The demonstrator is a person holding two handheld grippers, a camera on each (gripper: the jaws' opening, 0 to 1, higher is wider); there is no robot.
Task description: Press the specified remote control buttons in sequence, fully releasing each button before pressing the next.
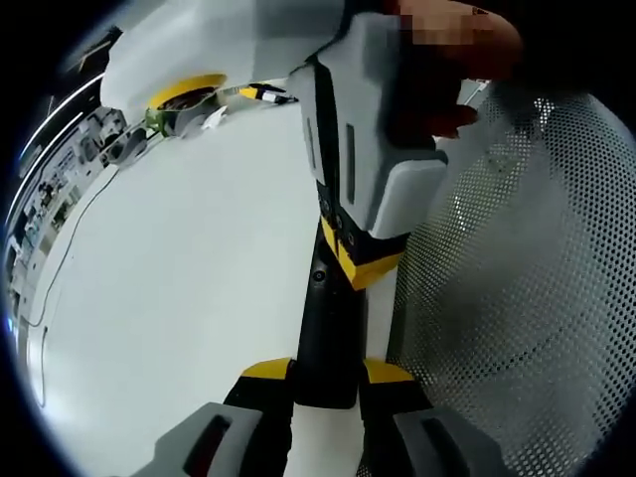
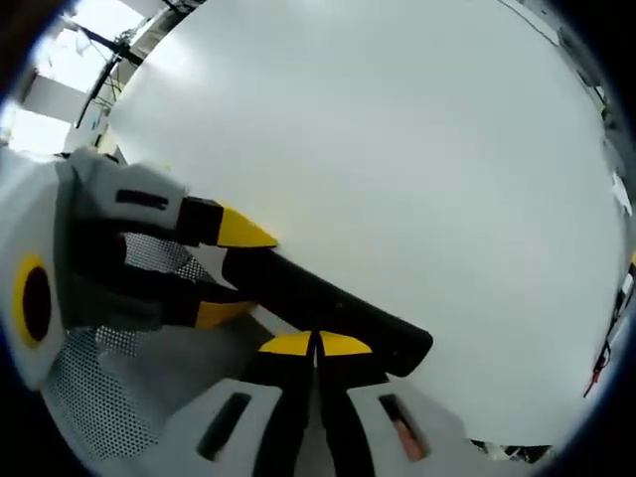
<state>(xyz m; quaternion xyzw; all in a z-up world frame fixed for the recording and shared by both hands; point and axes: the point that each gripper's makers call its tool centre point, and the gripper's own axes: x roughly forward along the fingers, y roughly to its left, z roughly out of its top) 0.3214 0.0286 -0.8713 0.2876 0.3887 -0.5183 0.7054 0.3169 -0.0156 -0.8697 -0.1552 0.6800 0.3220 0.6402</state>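
Observation:
A slim black remote control (image 1: 323,323) lies lengthwise between my left gripper's (image 1: 328,371) yellow-tipped jaws, which are shut on its near end. From above, my right gripper (image 1: 360,260), held by a person's hand (image 1: 437,109), comes down with its yellow tips together on the remote's top face. In the right gripper view the remote (image 2: 343,306) runs diagonally. My right gripper (image 2: 316,345) is shut, its tips touching the remote's upper side. At the left, the left gripper (image 2: 227,270) clamps the remote's far end. The buttons are hidden.
The white table (image 1: 199,278) stretches far and left. A grey perforated metal panel (image 1: 517,298) lies to the right of the remote and shows again in the right gripper view (image 2: 119,397). A yellow ring-shaped object (image 1: 184,91) and small clutter sit at the table's far edge.

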